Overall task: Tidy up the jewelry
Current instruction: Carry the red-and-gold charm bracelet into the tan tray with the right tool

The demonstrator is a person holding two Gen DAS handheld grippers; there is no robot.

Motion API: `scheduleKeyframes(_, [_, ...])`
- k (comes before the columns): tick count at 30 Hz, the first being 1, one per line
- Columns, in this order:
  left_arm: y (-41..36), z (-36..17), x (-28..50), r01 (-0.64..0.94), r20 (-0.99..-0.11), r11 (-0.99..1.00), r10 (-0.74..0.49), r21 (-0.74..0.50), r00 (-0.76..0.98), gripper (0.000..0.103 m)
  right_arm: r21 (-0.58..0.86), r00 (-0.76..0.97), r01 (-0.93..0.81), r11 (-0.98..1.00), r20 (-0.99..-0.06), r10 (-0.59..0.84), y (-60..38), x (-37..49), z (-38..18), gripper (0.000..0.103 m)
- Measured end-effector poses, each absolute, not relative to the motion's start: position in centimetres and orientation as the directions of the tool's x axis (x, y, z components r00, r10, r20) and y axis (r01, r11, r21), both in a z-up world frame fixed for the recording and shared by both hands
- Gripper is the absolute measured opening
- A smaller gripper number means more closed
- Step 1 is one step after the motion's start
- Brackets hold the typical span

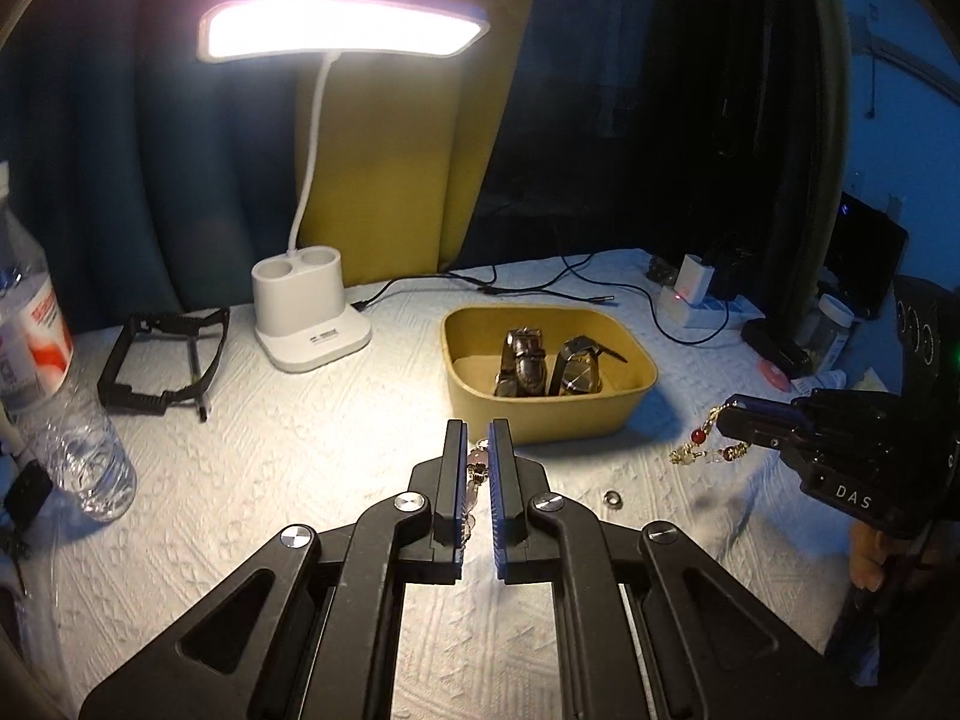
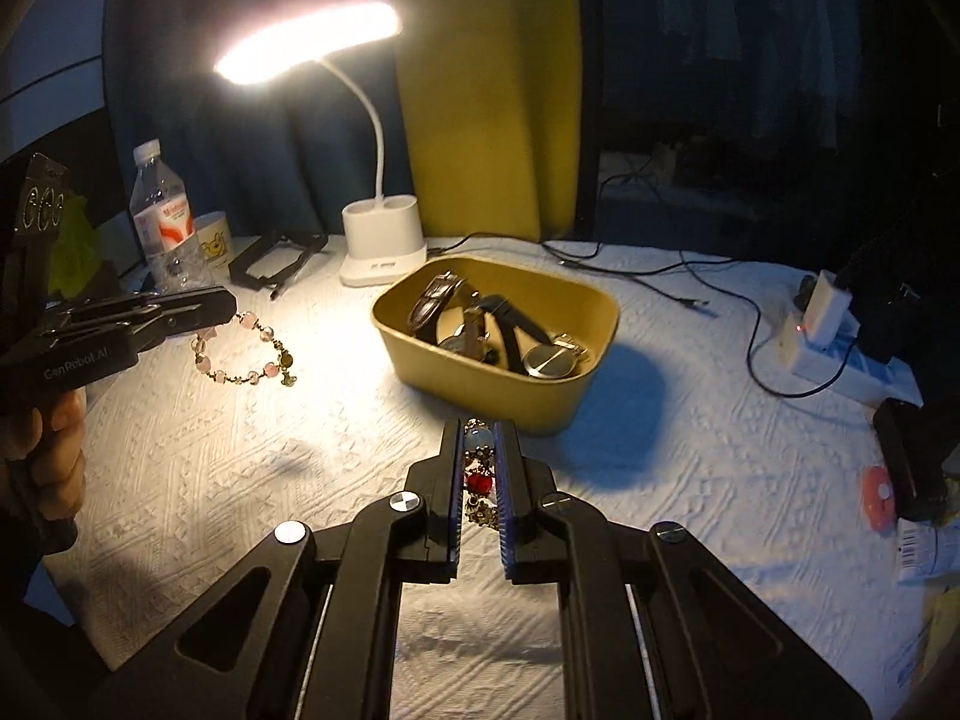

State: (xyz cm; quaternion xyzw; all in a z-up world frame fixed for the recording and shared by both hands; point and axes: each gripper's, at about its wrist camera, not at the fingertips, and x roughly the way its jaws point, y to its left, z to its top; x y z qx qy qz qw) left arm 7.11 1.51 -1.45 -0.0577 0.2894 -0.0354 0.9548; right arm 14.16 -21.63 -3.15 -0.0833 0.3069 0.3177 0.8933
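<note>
Gripping two bracelets: left gripper (image 1: 478, 450) pink (image 2: 246, 354), right gripper (image 2: 480, 450) red-beaded (image 1: 705, 444) (fingers clamped).

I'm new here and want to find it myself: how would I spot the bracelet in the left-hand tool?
Start at the lit desk lamp, then drop to the yellow tray of watches. Left of it, the left gripper pinches a beaded bracelet; its beads are pale pink, unlike the red-beaded one.

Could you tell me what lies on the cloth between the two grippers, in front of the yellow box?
Only a small silver ring, seen in the left wrist view between the left gripper and right gripper; otherwise bare white cloth before the yellow box.
</note>
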Motion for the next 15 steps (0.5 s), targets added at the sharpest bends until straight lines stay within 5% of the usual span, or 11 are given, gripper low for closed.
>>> scheduleKeyframes(15, [-0.4, 0.5, 10.5, 0.068, -0.508, 0.994, -0.099, -0.081, 0.855, 0.008, 0.035, 0.656, -0.605, 0.795, -0.543, 0.523, -23.0, 17.2, -1.4, 0.010])
